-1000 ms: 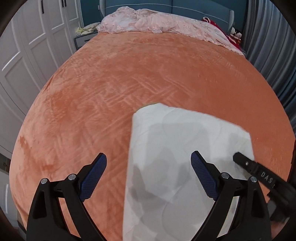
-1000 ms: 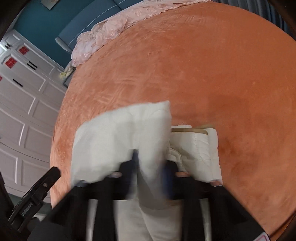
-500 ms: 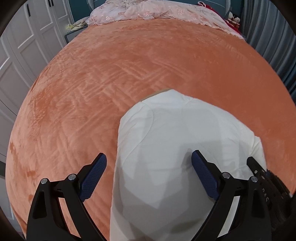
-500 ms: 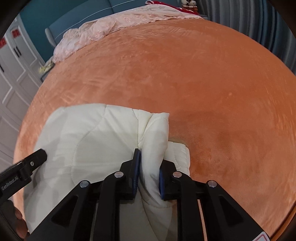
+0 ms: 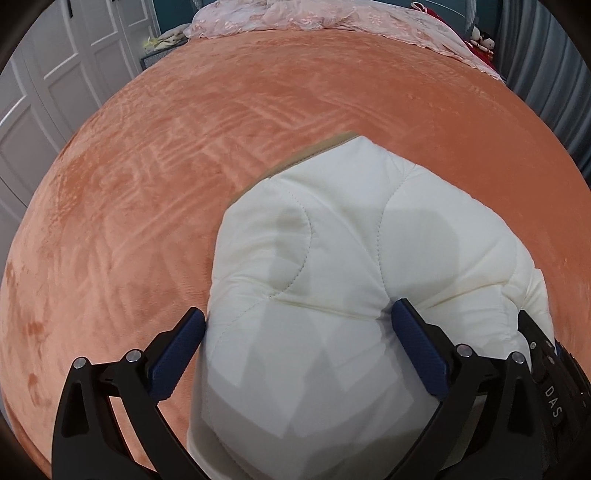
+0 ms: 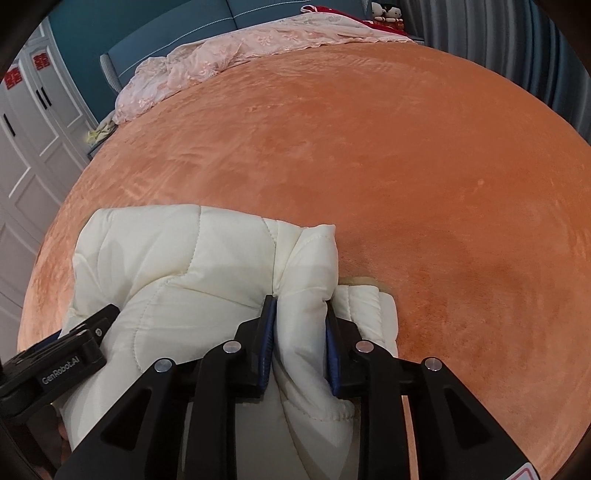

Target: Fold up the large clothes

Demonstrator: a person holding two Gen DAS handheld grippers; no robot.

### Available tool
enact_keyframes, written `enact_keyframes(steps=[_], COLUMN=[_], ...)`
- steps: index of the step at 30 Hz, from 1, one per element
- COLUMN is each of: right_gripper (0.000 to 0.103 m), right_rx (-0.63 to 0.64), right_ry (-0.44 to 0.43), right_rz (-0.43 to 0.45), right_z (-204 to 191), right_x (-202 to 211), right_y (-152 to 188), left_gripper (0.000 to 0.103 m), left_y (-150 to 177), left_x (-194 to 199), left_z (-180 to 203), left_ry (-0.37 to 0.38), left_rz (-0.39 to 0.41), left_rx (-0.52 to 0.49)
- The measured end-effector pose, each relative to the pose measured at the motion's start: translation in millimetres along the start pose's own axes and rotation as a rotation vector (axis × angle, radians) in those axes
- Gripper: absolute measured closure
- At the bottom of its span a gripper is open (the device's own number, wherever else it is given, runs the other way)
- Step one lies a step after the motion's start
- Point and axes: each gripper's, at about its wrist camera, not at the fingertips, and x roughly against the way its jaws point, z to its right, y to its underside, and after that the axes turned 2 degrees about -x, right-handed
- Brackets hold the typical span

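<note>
Both tools have come lower over the bed since a second ago, and the white quilted jacket [image 5: 332,266] now fills more of each view, lying bunched and folded on the orange bedspread [image 5: 184,147] rather than hanging loose. From the left wrist view, the left tool [image 5: 297,350] has its jaws at their widest and opening, straddling a puffy fold of the jacket; the right blue pad dents the fabric at a seam, while the left pad sits just at the jacket's edge. Whether the pads truly press the cloth cannot be told for sure.

From the right wrist view, the right tool [image 6: 299,350] has a thick ridge of the jacket [image 6: 184,266] between its jaws, which are opening; both blue pads still touch the fold on either side. A lower folded layer with a tan trim edge [image 6: 364,282] shows just to the right of that ridge, resting on the bedspread [image 6: 406,166].

At the far end of the bed, a pink lace cover [image 6: 229,48] lies crumpled against a teal headboard [image 6: 166,33]. White wardrobe doors [image 5: 55,74] stand at the left and grey curtains [image 6: 517,44] at the right.
</note>
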Motion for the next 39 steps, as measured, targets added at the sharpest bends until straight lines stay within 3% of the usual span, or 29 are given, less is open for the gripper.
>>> enact_keyframes(steps=[20, 26, 32, 35, 39], right_gripper=[0.079, 0.071, 0.071, 0.07, 0.068], right_rx=[-0.004, -0.068, 0.023, 0.076, 0.058], right_ry=[-0.007, -0.07, -0.098, -0.03, -0.019], right_rz=[0.049, 0.025, -0.028, -0.076, -0.084], right_z=[-5, 11, 11, 10, 19], right_x=[1, 49, 124, 128, 121], right_y=[8, 8, 55, 83, 102], left_gripper=[0.005, 0.005, 0.005, 0.005, 0.005], left_y=[6, 9, 55, 87, 108], left_x=[-8, 25, 84, 97, 101], left_z=[9, -7, -25, -23, -25], left_ry=[-0.066, -0.004, 0.044, 0.035, 0.041], left_rz=[0.055, 0.041, 0.015, -0.013, -0.031], left_rx=[-0.014, -0.029, -0.083, -0.124, -0.116])
